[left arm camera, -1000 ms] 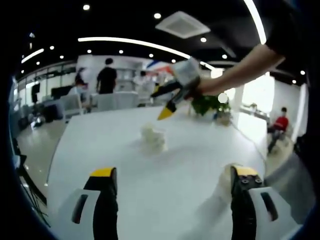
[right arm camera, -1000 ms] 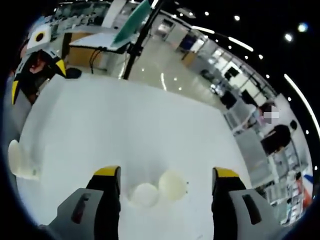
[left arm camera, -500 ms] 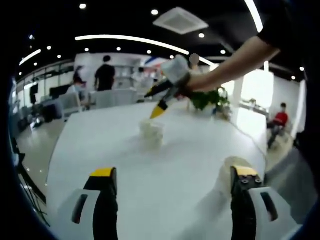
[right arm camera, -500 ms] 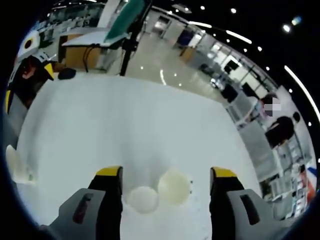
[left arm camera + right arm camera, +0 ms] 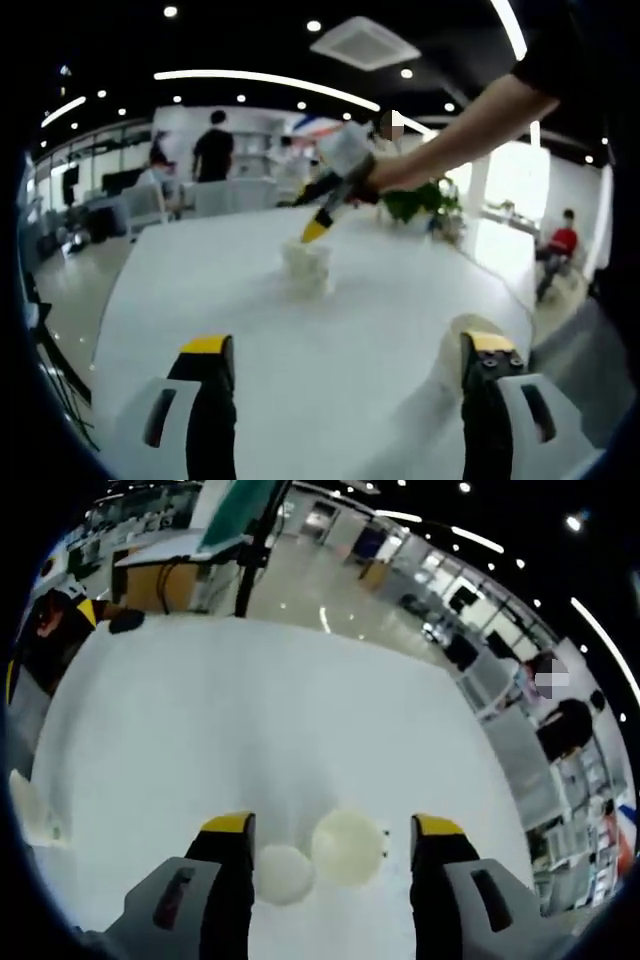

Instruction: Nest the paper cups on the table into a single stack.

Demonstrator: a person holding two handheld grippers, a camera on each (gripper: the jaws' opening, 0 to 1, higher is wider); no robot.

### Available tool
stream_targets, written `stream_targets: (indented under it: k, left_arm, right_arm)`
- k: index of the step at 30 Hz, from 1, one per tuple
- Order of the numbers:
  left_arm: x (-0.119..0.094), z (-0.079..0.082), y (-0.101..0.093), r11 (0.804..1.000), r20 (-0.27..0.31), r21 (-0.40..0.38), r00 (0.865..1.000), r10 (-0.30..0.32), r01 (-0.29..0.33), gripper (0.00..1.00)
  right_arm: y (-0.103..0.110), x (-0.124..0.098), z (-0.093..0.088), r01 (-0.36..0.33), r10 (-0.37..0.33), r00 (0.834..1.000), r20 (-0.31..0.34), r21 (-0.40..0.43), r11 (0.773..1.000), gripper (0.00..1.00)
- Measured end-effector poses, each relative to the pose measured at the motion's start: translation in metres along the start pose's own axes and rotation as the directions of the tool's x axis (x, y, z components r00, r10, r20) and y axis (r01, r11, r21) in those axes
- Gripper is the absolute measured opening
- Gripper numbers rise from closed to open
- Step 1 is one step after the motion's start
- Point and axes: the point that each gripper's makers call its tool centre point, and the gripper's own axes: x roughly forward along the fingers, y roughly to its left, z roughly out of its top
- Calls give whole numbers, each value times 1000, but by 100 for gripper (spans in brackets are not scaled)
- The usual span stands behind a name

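White worktop (image 5: 200,290): left gripper view has left hand-held gripper (image 5: 340,350) spread, cups (image 5: 306,268) mid-table under right hand-held gripper (image 5: 312,230); right gripper view, jaws spread around two cups (image 5: 318,852), another cup (image 5: 28,805) far left.

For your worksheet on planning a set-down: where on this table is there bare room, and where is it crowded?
Free: the white table beyond the two paper cups, and the stretch between the left gripper and those cups. Crowded: between the right gripper jaws, and by the lone cup at the left gripper's jaw.
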Motion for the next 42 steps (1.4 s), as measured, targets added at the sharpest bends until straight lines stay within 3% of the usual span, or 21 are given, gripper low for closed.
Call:
stream_targets:
  k: [9,13,25,33,42]
  left_arm:
    - [2,1,-1,1000,4,8,1000,-2,2,94]
    - [1,0,0,1000,3,4,1000,3,-3,94]
    - [3,-3,-1,1000,4,0,1000,1,-1,94]
    - [3,-7,-1,1000,-1,-1,1000,-2,2,94]
    - [3,-9,-3,1000,-4,-1,1000,-8,8,94]
  right_arm:
    - [12,11,-6,-47,47,999,-19,33,998,50]
    - [14,14,-11,-66,68,997,-42,54,996,40]
    - [17,23,-21,-91,97,992,-75,84,992,26]
    - [18,31,-26,-115,129,988,-89,142,983,18]
    - [17,41,-31,-125,141,983,-120,127,984,16]
